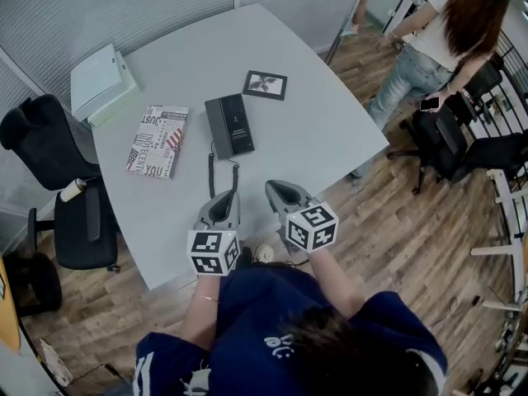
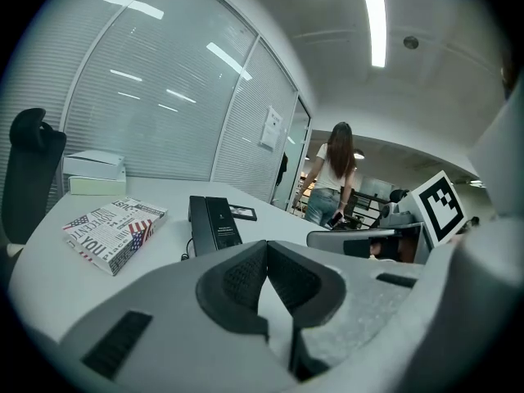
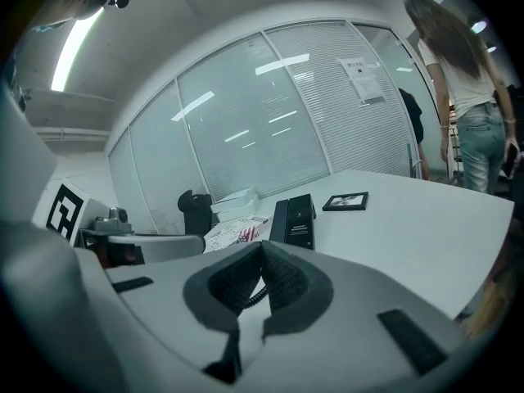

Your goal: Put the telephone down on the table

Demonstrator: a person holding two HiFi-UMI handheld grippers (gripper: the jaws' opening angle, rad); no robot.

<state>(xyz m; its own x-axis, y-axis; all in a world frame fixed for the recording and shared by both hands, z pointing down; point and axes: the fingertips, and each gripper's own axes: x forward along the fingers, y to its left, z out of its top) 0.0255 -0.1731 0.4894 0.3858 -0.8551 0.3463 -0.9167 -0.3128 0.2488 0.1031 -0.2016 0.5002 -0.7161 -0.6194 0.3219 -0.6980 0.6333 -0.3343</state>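
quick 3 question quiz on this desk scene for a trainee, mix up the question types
1. True or false: the left gripper is shut on the telephone.
2. The printed book lies: A on top of the telephone; B flat on the table, beside the telephone and apart from it; C upright on its edge.
3. Short answer: are the right gripper's jaws open or shut?

Key: 1 false, it is shut but empty, and the telephone rests on the table. 2 B. 3 shut.

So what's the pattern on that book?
The book has black-and-white newsprint lettering with a flag patch, clearest in the left gripper view.
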